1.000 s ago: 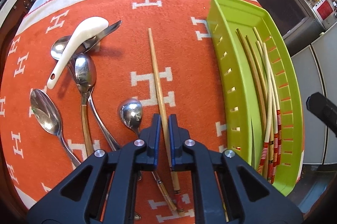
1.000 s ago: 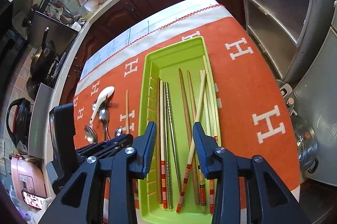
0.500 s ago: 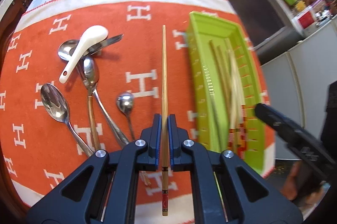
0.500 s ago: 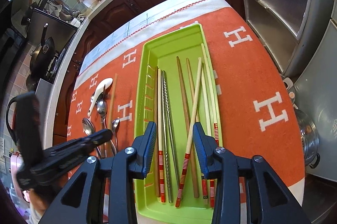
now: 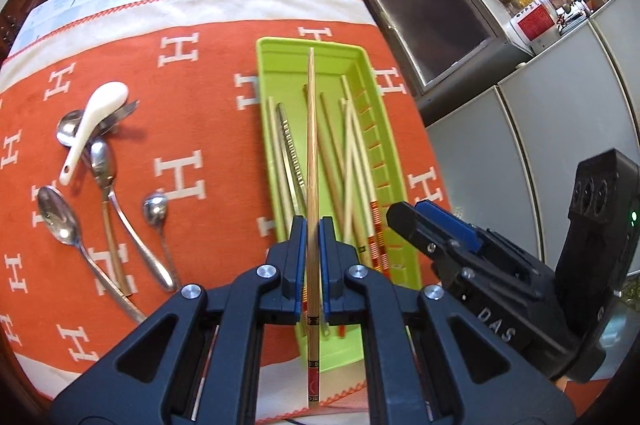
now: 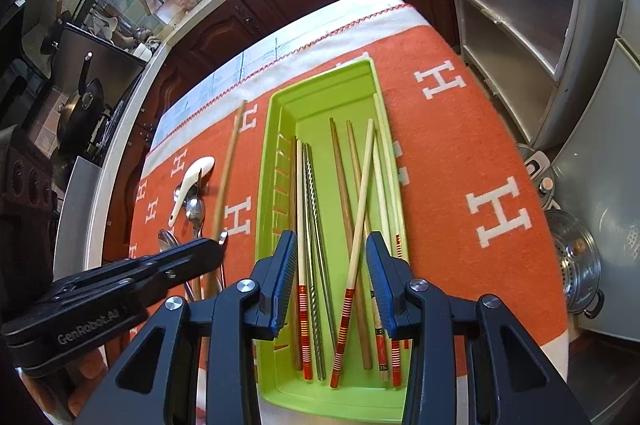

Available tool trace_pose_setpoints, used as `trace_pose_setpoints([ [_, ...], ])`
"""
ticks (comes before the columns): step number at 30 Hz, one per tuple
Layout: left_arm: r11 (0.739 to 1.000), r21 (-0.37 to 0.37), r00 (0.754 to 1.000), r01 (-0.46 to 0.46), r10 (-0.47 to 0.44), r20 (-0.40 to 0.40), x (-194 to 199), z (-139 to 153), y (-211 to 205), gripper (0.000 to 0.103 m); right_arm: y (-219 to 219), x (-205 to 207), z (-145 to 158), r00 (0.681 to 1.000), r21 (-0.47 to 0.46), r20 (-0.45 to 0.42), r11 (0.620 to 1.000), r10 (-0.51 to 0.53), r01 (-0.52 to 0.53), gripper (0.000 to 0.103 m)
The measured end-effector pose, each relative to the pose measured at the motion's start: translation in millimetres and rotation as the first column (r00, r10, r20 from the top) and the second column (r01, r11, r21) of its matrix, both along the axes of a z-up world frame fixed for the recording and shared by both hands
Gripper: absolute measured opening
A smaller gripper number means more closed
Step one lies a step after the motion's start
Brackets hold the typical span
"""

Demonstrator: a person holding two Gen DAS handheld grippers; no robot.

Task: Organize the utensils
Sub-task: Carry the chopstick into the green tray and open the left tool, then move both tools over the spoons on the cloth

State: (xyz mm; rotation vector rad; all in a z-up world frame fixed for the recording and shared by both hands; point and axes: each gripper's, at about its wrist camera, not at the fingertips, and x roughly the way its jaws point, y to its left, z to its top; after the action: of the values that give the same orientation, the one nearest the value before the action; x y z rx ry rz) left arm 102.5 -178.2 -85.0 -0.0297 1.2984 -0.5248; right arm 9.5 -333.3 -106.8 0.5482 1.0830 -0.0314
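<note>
The left gripper (image 5: 313, 225) clamps a wooden chopstick (image 5: 311, 161) near its decorated end, its tip extending forward over the green tray (image 5: 404, 185). The long overhang risks pivoting in the grip or catching the tray's far wall on release. The right gripper (image 6: 331, 257) hovers half-open, empty, over the tray.

Printed "GenRobot.AI" on left gripper (image 6: 216, 253) body, right wrist view. Raised "DAS" on right gripper (image 5: 404, 215) body, left wrist view. White "H" letters repeated across orange cloth (image 5: 200, 129). Red label on bottle (image 5: 534, 21) at counter, writing too small to read.
</note>
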Motion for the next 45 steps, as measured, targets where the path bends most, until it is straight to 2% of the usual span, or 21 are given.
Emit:
trace_pose_setpoints([
  [5, 1.0, -0.012, 1.0, -0.001, 0.001, 0.001, 5.0, 0.4, -10.2, 0.004, -8.7, -4.5, 7.4, 1.0, -0.015, 0.015, 1.0, -0.021, 0.022, 0.036],
  [9, 1.0, 0.007, 1.0, -0.001, 0.001, 0.005, 5.7, -5.0, -8.5, 0.004, -12.9, -8.9, 9.3, 0.999, -0.014, 0.015, 0.999, -0.031, 0.031, 0.036],
  [21, 0.997, 0.061, 0.998, -0.046, 0.043, 0.049, 8.2, -12.4, 24.6, 0.004, -0.3, -8.9, 12.1, 1.0, -0.029, 0.02, 1.0, 0.0, 0.001, 0.036],
  [28, 0.992, 0.097, 0.993, -0.086, 0.077, 0.087, 3.6, -12.0, 58.9, 0.005, 17.5, -5.0, 16.3, 0.999, -0.056, 0.024, 0.998, 0.043, -0.042, 0.036],
  [37, 0.976, 0.098, 0.977, -0.197, 0.187, 0.102, 3.6, -8.7, 134.1, 0.005, 52.3, 5.8, 23.7, 0.991, -0.077, 0.022, 0.989, 0.132, -0.13, 0.036],
  [40, 0.965, 0.102, 0.967, -0.242, 0.232, 0.104, 5.5, -9.6, 160.4, 0.012, 68.9, 11.4, 26.5, 0.985, -0.085, 0.018, 0.982, 0.17, -0.168, 0.036],
  [42, 0.955, 0.104, 0.957, -0.277, 0.265, 0.115, 6.0, -9.6, 180.8, 0.023, 80.9, 15.5, 29.0, 0.98, -0.092, 0.018, 0.977, 0.196, -0.194, 0.036],
  [45, 0.942, 0.104, 0.942, -0.32, 0.304, 0.141, 7.0, -8.2, 208.2, 0.031, 103.7, 23.1, 33.2, 0.97, -0.104, 0.019, 0.965, 0.243, -0.24, 0.036],
])
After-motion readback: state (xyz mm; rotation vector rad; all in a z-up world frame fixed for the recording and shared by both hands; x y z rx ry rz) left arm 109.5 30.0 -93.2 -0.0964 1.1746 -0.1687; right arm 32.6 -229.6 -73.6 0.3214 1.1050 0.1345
